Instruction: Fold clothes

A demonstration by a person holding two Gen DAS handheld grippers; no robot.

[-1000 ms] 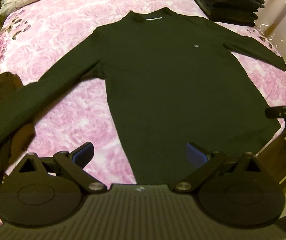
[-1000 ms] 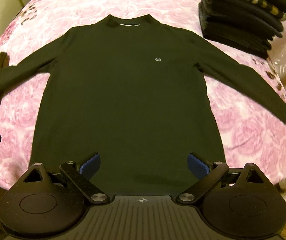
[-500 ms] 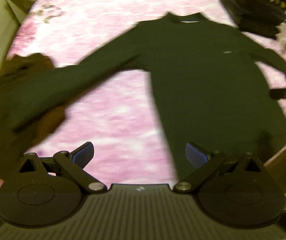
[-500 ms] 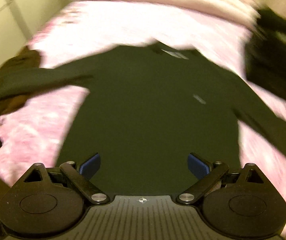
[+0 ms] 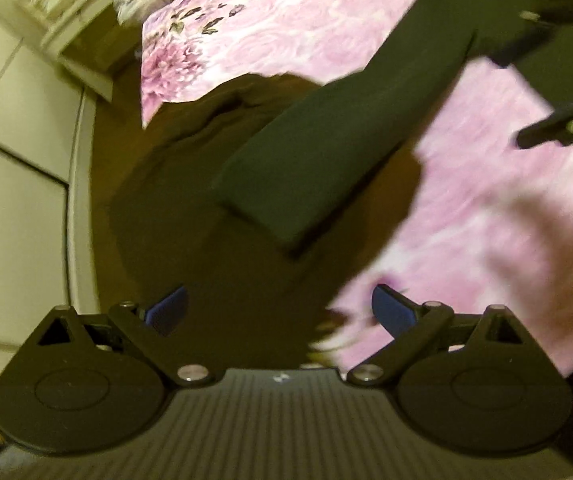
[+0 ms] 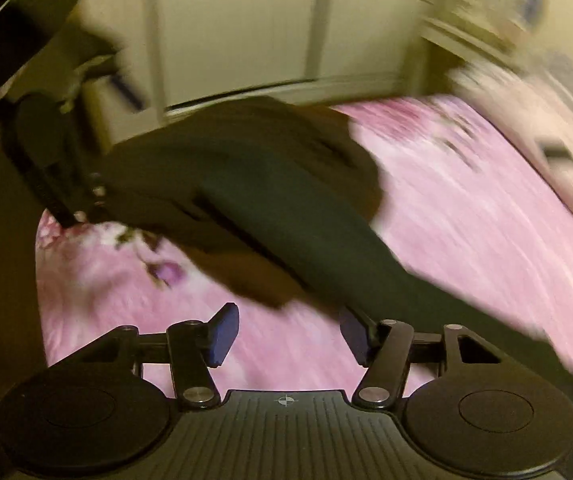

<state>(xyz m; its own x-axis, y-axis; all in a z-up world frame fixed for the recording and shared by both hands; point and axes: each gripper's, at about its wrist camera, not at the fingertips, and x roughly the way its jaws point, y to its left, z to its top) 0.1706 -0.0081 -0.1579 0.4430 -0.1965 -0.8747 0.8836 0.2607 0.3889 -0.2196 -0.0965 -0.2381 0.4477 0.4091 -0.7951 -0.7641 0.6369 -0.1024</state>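
Sleeve-fold step: my left gripper (image 5: 278, 308), jaws apart and empty, hung over the dark shirt's sleeve (image 5: 326, 152) on the pink bedspread (image 5: 486, 200) — right gripper (image 6: 286, 338) closing on nothing yet; next I judged a cuff pinch necessary.

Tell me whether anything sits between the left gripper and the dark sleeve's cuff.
Nothing visible does. The left gripper is open, and the sleeve lies ahead of it, its cuff resting on a brown garment at the pink bedspread's edge.
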